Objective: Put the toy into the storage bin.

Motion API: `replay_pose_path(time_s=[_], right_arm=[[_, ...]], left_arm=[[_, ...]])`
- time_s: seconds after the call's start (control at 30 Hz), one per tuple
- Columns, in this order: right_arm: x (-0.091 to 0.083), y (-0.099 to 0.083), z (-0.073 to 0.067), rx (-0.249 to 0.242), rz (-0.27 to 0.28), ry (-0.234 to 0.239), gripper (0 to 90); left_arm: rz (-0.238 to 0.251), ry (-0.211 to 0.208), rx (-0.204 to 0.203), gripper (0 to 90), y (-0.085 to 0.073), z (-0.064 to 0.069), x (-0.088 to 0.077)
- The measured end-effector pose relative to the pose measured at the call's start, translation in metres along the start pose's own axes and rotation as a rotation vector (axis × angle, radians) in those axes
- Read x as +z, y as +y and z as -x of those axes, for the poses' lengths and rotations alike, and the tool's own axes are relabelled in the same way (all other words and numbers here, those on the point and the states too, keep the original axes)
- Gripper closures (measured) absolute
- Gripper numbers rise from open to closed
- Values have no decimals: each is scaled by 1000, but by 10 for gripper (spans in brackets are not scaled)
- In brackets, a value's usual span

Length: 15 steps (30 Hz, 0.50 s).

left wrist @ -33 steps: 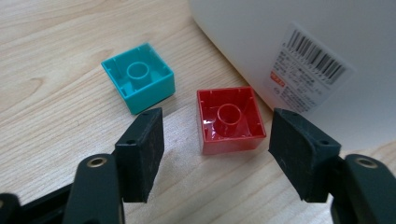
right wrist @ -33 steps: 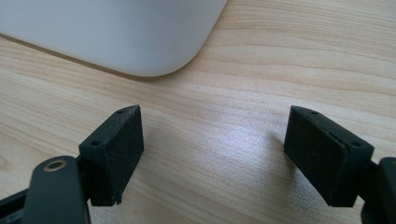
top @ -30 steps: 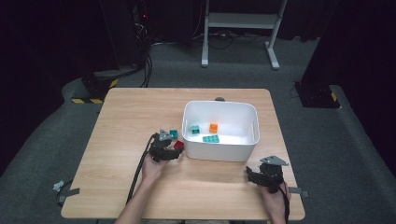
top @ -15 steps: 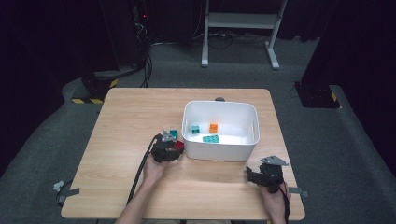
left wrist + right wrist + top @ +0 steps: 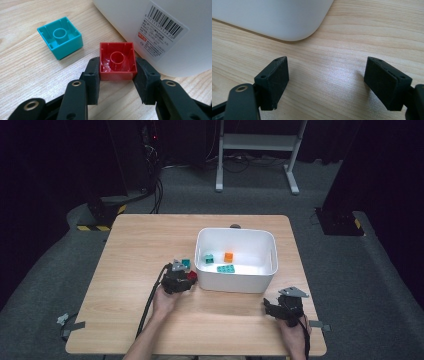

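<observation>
On the left side of the wooden table (image 5: 125, 270), near me, my left gripper (image 5: 116, 75) has its two black jaws pressed on a red block (image 5: 117, 62), one jaw on each side wall. The jaws have just been closing, and now the pads (image 5: 93, 72) touch the block, so I think I have hold of it. The red block lies upside down, so I can see its hollow inside with a round tube in the middle. It sits on the table, just beside the near left corner of the white bin (image 5: 235, 257). A teal block (image 5: 60, 37) lies a bit farther to the left, also upside down, apart from the red one. I think the red block is light, hard and smooth, made of plastic. It will not bend or break, but its shiny walls could slip if I squeeze only a little. Flat side walls are the best place to hold, low and in the middle, and that is where my pads are now. Inside the bin, farther right, I see a small teal block (image 5: 208, 258), an orange block (image 5: 228, 256) and a flat teal plate (image 5: 226, 268). On the right side, near me, my right gripper (image 5: 327, 75) hangs over bare wood with its jaws wide apart and nothing between them, close to the near right corner of the bin.
</observation>
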State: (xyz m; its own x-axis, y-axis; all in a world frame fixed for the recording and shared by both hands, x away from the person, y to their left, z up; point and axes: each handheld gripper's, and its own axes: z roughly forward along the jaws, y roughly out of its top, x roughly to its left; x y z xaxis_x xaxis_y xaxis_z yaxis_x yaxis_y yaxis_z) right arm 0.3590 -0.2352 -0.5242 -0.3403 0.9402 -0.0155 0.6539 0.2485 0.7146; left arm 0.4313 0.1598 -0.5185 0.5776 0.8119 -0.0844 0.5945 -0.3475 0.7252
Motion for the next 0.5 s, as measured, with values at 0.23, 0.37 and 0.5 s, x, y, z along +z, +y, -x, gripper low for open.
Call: replay_pose_path(time_s=[0.23, 0.37, 0.5], right_arm=[[0, 0, 0, 0, 0, 0, 201], [0, 0, 0, 0, 0, 0, 201], [0, 0, 0, 0, 0, 0, 201]], left_arm=[[14, -16, -22, 587, 1, -1, -6], [20, -23, -33, 587, 3, -2, -12], [18, -33, -37, 587, 3, -3, -15]])
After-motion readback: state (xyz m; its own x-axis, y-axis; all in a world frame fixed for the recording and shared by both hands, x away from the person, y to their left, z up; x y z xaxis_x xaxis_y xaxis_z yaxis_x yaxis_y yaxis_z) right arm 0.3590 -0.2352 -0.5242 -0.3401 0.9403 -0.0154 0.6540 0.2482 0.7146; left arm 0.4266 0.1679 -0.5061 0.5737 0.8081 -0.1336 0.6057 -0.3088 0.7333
